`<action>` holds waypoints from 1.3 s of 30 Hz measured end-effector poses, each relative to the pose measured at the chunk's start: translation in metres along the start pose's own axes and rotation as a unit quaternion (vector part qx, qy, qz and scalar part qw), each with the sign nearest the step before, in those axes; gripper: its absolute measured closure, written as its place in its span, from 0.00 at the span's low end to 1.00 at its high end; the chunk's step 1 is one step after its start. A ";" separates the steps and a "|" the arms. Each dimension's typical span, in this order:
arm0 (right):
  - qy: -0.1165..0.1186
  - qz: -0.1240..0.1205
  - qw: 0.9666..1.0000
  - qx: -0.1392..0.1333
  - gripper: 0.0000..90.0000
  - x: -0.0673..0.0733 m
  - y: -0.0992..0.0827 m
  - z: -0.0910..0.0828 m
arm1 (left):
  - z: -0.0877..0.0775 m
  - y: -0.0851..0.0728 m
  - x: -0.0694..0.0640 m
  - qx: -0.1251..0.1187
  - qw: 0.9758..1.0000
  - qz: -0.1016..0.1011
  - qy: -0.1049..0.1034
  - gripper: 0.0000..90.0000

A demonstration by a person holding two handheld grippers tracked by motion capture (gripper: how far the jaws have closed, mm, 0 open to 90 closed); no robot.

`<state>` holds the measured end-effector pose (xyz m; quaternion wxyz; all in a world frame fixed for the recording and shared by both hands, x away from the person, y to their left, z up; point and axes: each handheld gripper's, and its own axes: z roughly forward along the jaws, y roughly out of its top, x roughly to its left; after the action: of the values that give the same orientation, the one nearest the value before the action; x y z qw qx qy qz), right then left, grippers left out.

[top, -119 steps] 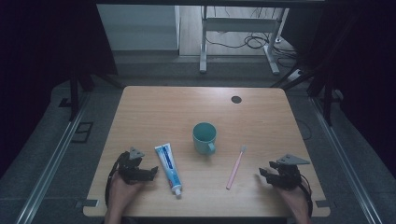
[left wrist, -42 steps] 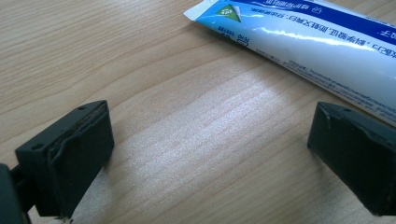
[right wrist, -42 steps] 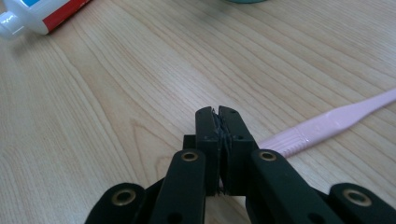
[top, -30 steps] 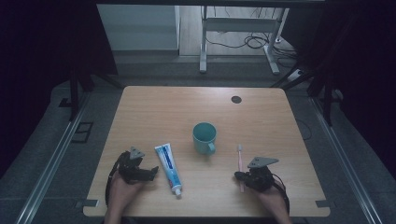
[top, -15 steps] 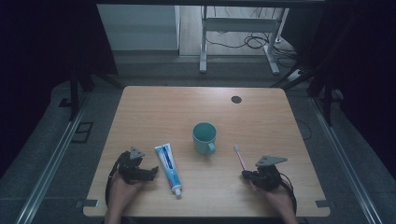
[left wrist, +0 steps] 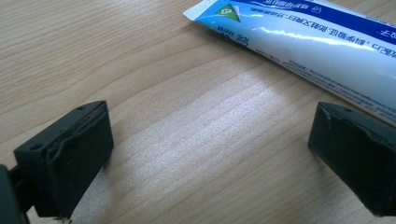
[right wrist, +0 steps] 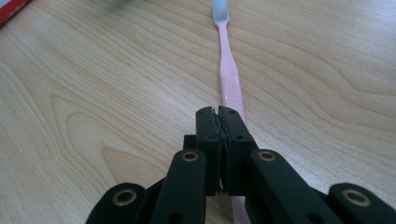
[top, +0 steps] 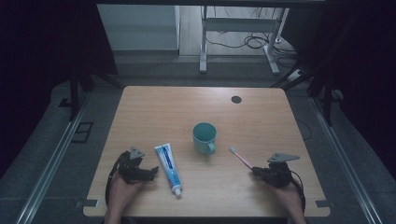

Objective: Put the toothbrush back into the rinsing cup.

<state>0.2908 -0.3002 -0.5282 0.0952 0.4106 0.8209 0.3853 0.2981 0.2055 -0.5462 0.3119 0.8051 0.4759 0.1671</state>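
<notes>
The right gripper [top: 258, 171] sits near the table's [top: 261, 116] front edge at about four o'clock from the teal mug [top: 204, 137]. Its jaws are clenched on the pink toothbrush [top: 241, 159]. In the right gripper view the black jaws meet tight over the handle of the toothbrush [right wrist: 229, 79], which runs on toward twelve o'clock and ends in a pale bristle head. From the high view the brush points toward ten o'clock, and its head stops just short of the mug, at about four o'clock from the mug's handle. Whether the brush is lifted clear of the wood or just resting on it is hard to tell from these angles.

The toothbrush is likely light, stiff and slim, with a smooth plastic handle that could pivot or slip in a narrow grip. A hold on the thicker lower handle, as here, looks sound. A grip nearer the middle would probably steady the head better when it is tipped into a cup.

The left gripper [top: 150, 171] lies at about seven o'clock from the mug. Its jaws are released and wide apart over bare wood, with the toothpaste tube [left wrist: 322, 51] just beside them and untouched.
</notes>
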 end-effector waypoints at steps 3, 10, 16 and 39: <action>0.002 -0.002 1.000 0.000 0.96 0.001 0.001 0.000 | 0.000 0.000 0.000 0.000 1.000 0.000 0.000 0.00; -0.003 -0.011 1.000 -0.001 0.90 0.004 0.002 -0.002 | 0.000 0.000 0.000 0.001 1.000 0.001 0.000 0.00; -0.012 -0.010 1.000 -0.005 0.83 0.002 0.005 -0.010 | 0.000 0.000 0.000 0.001 1.000 0.001 0.000 0.00; -0.026 -0.029 0.993 0.108 0.79 -0.004 0.033 0.000 | 0.000 0.000 0.000 0.000 1.000 0.000 0.000 0.00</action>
<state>0.3135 -0.2910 -0.5051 0.0829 0.4049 0.8663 0.2805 0.2980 0.2054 -0.5462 0.3121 0.8051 0.4759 0.1670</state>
